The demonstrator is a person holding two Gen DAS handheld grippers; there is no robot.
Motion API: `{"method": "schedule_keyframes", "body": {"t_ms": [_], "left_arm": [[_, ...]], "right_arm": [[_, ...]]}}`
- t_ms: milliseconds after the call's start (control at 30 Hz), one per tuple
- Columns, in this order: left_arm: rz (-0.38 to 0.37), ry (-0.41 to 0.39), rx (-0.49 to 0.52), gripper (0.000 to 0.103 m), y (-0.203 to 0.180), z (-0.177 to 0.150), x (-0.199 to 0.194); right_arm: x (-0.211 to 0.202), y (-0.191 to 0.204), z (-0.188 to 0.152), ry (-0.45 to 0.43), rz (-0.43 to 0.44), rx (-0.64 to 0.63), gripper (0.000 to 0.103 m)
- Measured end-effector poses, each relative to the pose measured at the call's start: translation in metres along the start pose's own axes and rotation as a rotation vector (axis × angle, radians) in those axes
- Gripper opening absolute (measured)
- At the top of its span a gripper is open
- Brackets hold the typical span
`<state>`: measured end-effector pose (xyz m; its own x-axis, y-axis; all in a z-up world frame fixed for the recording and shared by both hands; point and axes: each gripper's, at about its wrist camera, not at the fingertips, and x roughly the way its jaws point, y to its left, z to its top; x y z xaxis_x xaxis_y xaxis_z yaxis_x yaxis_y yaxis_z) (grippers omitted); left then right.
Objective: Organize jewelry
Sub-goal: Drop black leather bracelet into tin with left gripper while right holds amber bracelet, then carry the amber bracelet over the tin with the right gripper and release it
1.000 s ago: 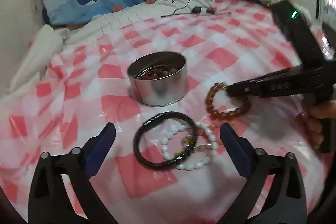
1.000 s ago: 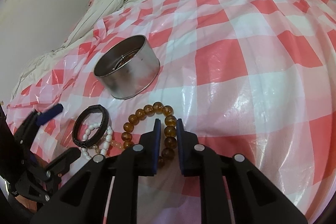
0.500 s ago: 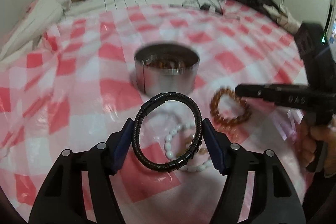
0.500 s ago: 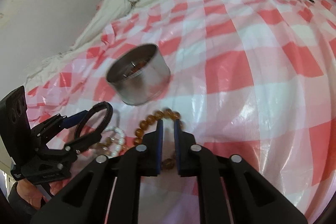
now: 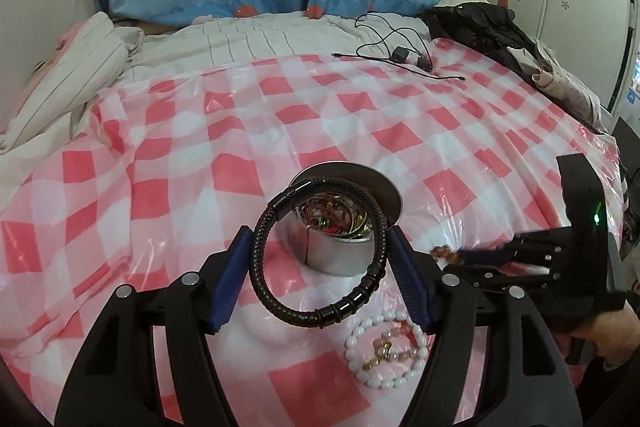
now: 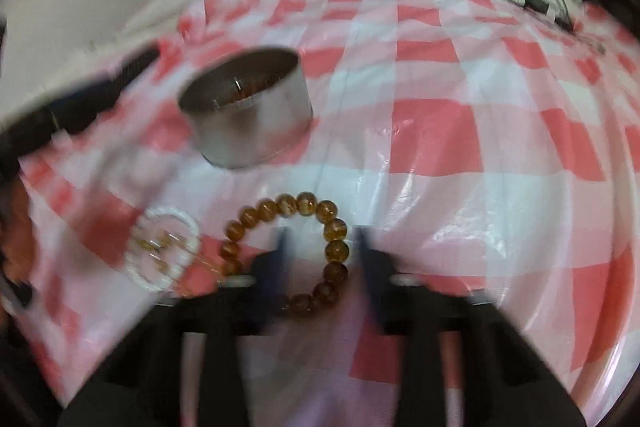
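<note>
My left gripper [image 5: 320,267] is shut on a black braided leather bracelet [image 5: 264,267] and holds it upright above the cloth, just in front of the round metal tin [image 5: 340,255], which has jewelry inside. A white bead bracelet [image 5: 390,347] lies on the cloth below, with a small gold chain inside its ring. My right gripper [image 6: 320,247] is open; its jaws straddle one side of the amber bead bracelet [image 6: 288,205], which lies on the cloth. The tin [image 6: 256,123] and the white bracelet [image 6: 162,251] also show in the blurred right wrist view.
A pink-and-white checked plastic sheet [image 5: 360,131] covers the bed. A black cable with a charger [image 5: 400,55] lies at the far side. Dark clothes [image 5: 480,27] are heaped at the far right. Striped bedding [image 5: 80,67] lies at the left.
My left gripper has lifted the black bracelet and carried it up to the tin. My right gripper has opened, and the amber bracelet now lies between its jaws.
</note>
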<state>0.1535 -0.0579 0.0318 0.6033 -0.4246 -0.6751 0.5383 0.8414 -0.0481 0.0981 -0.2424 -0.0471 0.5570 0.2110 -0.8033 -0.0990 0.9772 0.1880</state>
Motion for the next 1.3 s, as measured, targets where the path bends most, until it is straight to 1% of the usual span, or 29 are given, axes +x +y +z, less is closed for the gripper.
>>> {"method": "schedule_keyframes", "body": {"t_ms": [33, 100, 133, 200, 300, 467, 600, 733, 800, 900, 933, 1067, 1100, 1133, 1300], "left_arm": [[0.0, 0.001, 0.007, 0.064, -0.002, 0.002, 0.003], [-0.006, 0.001, 0.02, 0.064, -0.005, 0.008, 0.008], [-0.007, 0.0, 0.024, 0.064, -0.006, 0.01, 0.011], [-0.011, 0.001, 0.033, 0.065, -0.008, 0.017, 0.017], [-0.017, 0.007, 0.04, 0.065, -0.011, 0.025, 0.029], [-0.035, 0.046, 0.047, 0.065, -0.016, 0.033, 0.059], [-0.045, 0.108, 0.064, 0.068, -0.017, 0.031, 0.085], [-0.063, 0.118, 0.081, 0.069, -0.015, 0.028, 0.085], [-0.064, 0.115, 0.085, 0.07, -0.012, 0.028, 0.078], [-0.047, 0.1, 0.098, 0.074, -0.005, 0.028, 0.062], [-0.03, 0.096, 0.102, 0.074, -0.002, 0.027, 0.055], [-0.003, 0.093, 0.119, 0.075, 0.009, 0.022, 0.041], [-0.002, 0.094, 0.116, 0.075, 0.011, 0.021, 0.041], [-0.001, 0.096, 0.11, 0.075, 0.013, 0.02, 0.041], [0.001, 0.105, 0.092, 0.075, 0.019, 0.016, 0.044]], "right_arm": [[-0.002, -0.002, 0.0, -0.011, 0.027, 0.011, 0.012], [-0.014, -0.006, 0.004, -0.058, 0.069, 0.038, 0.012], [-0.022, -0.009, 0.007, -0.09, 0.104, 0.062, 0.012], [-0.041, -0.012, 0.015, -0.153, 0.133, 0.076, 0.012], [-0.056, -0.014, 0.031, -0.202, 0.167, 0.09, 0.012], [-0.061, -0.02, 0.049, -0.223, 0.215, 0.112, 0.012], [-0.063, -0.019, 0.069, -0.243, 0.247, 0.115, 0.012], [-0.064, -0.007, 0.093, -0.26, 0.301, 0.098, 0.012], [-0.063, 0.001, 0.104, -0.262, 0.33, 0.09, 0.012], [-0.06, 0.013, 0.118, -0.264, 0.364, 0.075, 0.012], [-0.058, 0.017, 0.121, -0.264, 0.374, 0.072, 0.012], [-0.048, 0.021, 0.128, -0.249, 0.42, 0.091, 0.012], [-0.04, 0.019, 0.128, -0.232, 0.432, 0.108, 0.012], [-0.035, 0.019, 0.128, -0.22, 0.425, 0.112, 0.012], [0.02, 0.008, 0.114, -0.071, 0.385, 0.144, 0.012]]}}
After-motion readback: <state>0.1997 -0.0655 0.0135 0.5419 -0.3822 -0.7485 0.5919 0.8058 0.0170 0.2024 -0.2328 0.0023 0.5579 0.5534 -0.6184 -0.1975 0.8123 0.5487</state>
